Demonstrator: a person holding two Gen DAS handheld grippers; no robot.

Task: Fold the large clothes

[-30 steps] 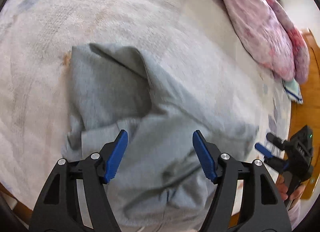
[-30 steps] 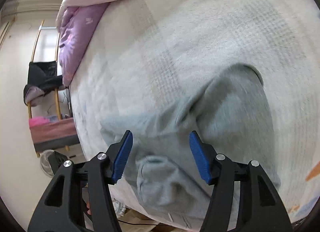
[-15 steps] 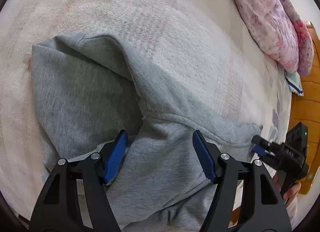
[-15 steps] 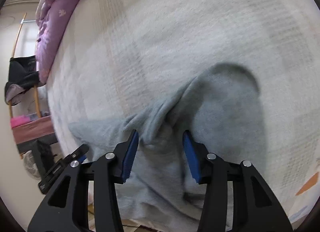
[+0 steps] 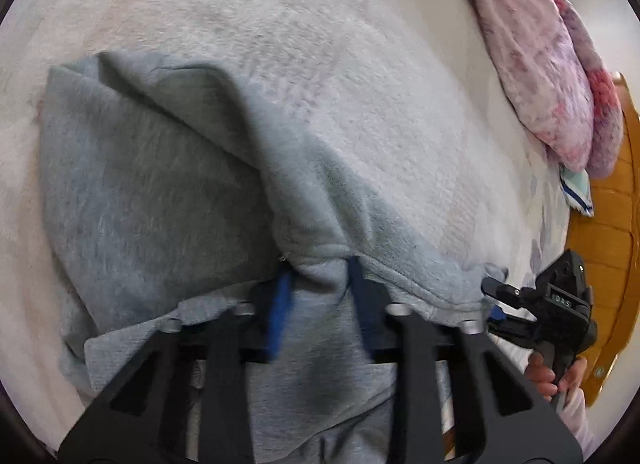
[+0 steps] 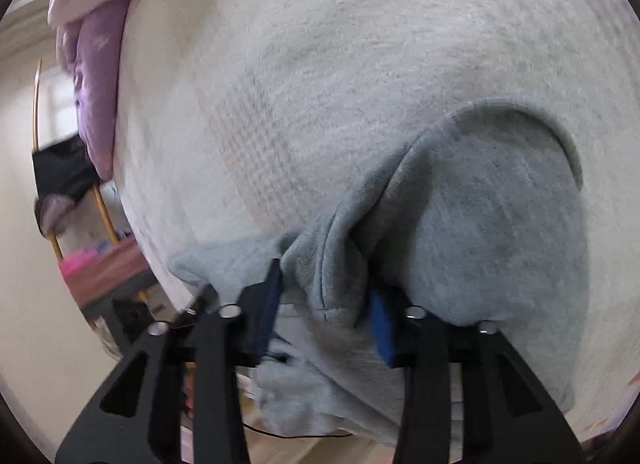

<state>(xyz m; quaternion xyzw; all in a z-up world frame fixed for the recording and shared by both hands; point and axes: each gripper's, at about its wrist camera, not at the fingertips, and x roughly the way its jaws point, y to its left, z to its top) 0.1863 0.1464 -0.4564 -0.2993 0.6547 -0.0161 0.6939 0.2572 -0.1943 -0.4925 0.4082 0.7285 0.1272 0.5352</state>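
The grey garment lies bunched at the near edge of the bed, part of it hanging over the side. Both tools are closing on it. The left tool has a raised ridge of hem between its blue pads, pinched narrow. The right tool has a thick fold between its pads, and they look to be pressing it already.

Risks, as I judge them:
1. Each tool grips a gathered lump, not 1 clean edge, so a lift may drag hidden layers along and leave the cloth twisted instead of flat
2. The bites sit near the pad tips; heavy fleece could slide out once its weight comes on
3. The overhanging part may pull the rest off the bed if either grip slips
4. The pink quilt lies well apart, so it is no hazard
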